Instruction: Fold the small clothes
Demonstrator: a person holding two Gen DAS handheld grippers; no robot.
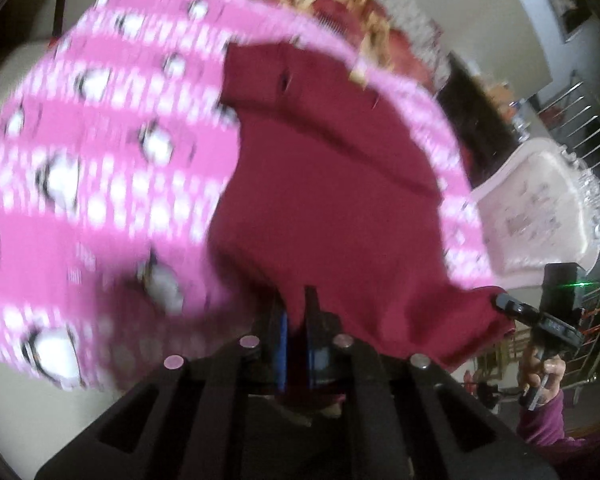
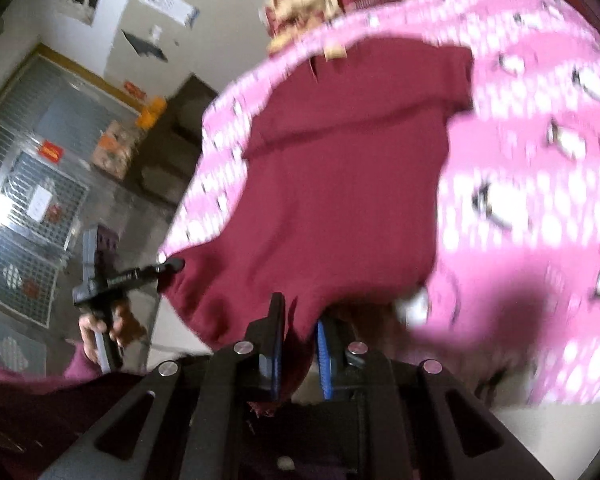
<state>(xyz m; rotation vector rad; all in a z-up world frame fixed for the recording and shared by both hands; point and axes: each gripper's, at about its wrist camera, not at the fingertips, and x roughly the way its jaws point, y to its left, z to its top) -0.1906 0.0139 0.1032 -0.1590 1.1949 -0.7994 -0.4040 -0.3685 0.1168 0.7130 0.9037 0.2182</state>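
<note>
- Hem of a small dark-red knit garment (image 1: 324, 184) is sitting pinched in both claws, so the cloth is lying straight ahead of each one and running away from the cameras toward its far edge.
- The left gripper (image 1: 296, 320) is standing closed on that hem, with red fabric filling the narrow gap between its blue-padded fingers (image 1: 283, 344).
- The right gripper (image 2: 300, 332) is gripping a neighbouring stretch of the same hem, its jaws a little wider apart and cloth bunching between them.
- In the left wrist view the right claw is showing at the garment's lower right corner, gripped by a hand (image 1: 540, 376) in a purple sleeve; the held edge is therefore stretching sideways between the two claws, while the garment's length is running forward.
- The garment is hanging over a pink fleece blanket with white dots and penguin figures (image 1: 100, 168), which is covering the work surface; how much of the red cloth is touching it I cannot tell through the blur.
- Judging from this, the coming fold is turning on carrying the held hem forward toward the far edge, both hands moving evenly so the edge is staying straight.
- Pink blanket is extending well past the garment on the left and ahead, offering landing room; at the right the blanket's edge is running close beside the red cloth, with a white cushioned seat (image 1: 540, 216) beyond it.
</note>
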